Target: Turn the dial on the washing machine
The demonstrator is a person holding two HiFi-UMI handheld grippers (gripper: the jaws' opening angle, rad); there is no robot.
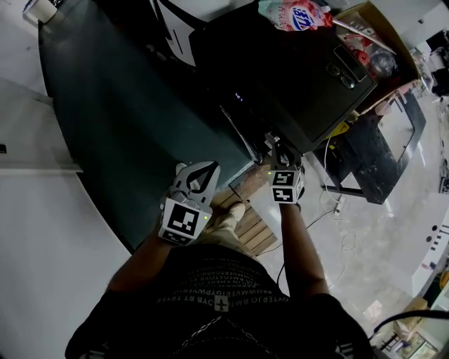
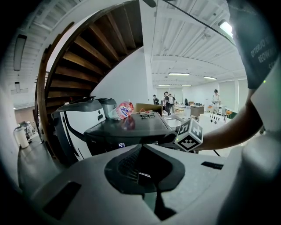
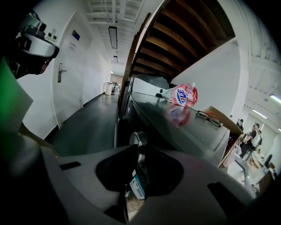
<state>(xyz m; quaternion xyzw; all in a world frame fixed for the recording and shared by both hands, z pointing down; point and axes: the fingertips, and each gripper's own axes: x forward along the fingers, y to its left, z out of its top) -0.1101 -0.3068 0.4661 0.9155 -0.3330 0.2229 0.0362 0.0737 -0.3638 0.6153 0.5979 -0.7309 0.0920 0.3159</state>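
The dark washing machine (image 1: 295,77) stands ahead of me, its top seen from above. My right gripper (image 1: 279,148) is pressed up to its front panel. In the right gripper view the silver dial (image 3: 139,139) sits at the tips of the right gripper (image 3: 138,151), whose jaws are shut on it and partly cover it. My left gripper (image 1: 202,172) hangs to the left of the machine, clear of it. The left gripper (image 2: 141,151) is shut with nothing in it, and it faces the washing machine (image 2: 127,127) and its lit display (image 2: 121,144).
A pink detergent bag (image 1: 295,15), glasses (image 1: 340,73) and a cardboard box (image 1: 375,35) lie on the machine's top. A wooden pallet (image 1: 249,224) lies under my feet, with cables (image 1: 337,210) on the floor to the right. A white and black appliance (image 2: 79,118) stands beside the washer under a staircase.
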